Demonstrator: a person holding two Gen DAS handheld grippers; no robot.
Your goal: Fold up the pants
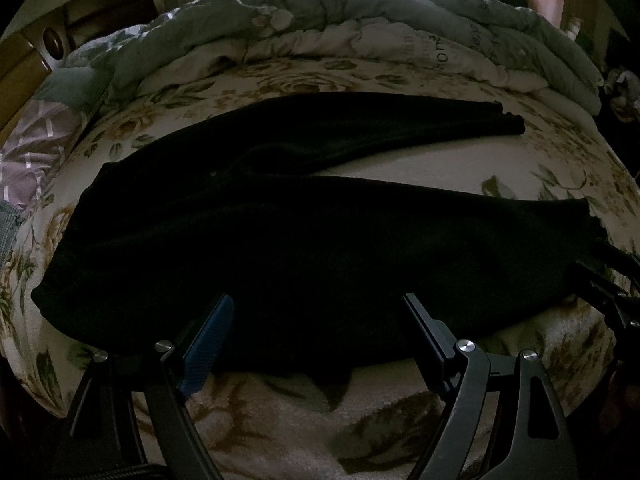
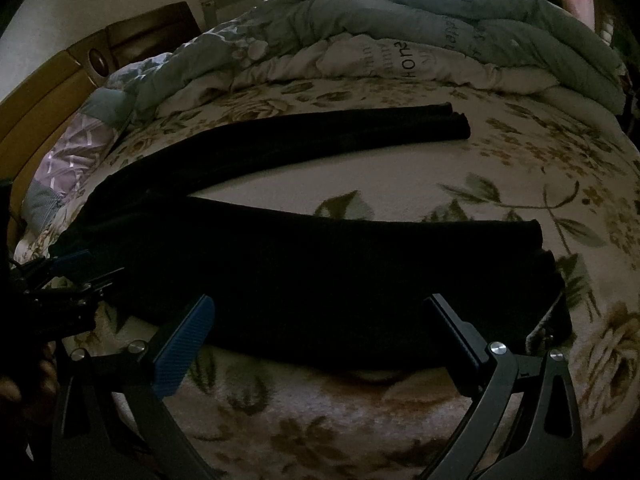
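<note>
Pants (image 1: 280, 248): black, spread flat on the bed, legs apart in a V; waist end toward the headboard side, cuffs toward the opposite side.
Near leg (image 2: 340, 280): runs across the front of both views, just beyond the fingertips of both tools; its cuff lies at the right in the right wrist view.
Far leg (image 2: 320, 140): narrower in view, lies well apart from the near leg at the cuffs; the two meet at the crotch.
Left hand-held gripper (image 1: 316, 304): jaws spread wide, nothing between them; fingertips sit over the near edge of the pants at the thigh and waist section. Contact with the cloth cannot be confirmed.
Right hand-held gripper (image 2: 320, 308): jaws spread wide, nothing held; fingertips sit at the near edge of the near leg, toward the cuff end.
Finger pads (image 2: 182, 344): blue textured facing on the left finger of each tool.
Bed (image 2: 340, 420): covered by a cream floral blanket; bare blanket shows between the legs.
Quilt (image 1: 340, 28): grey-green and white, bunched in a roll along the far side of the bed.
Pillow (image 1: 32, 148): purple patterned, beside the waist end.
Headboard (image 2: 36, 96): wooden, at the left.
</note>
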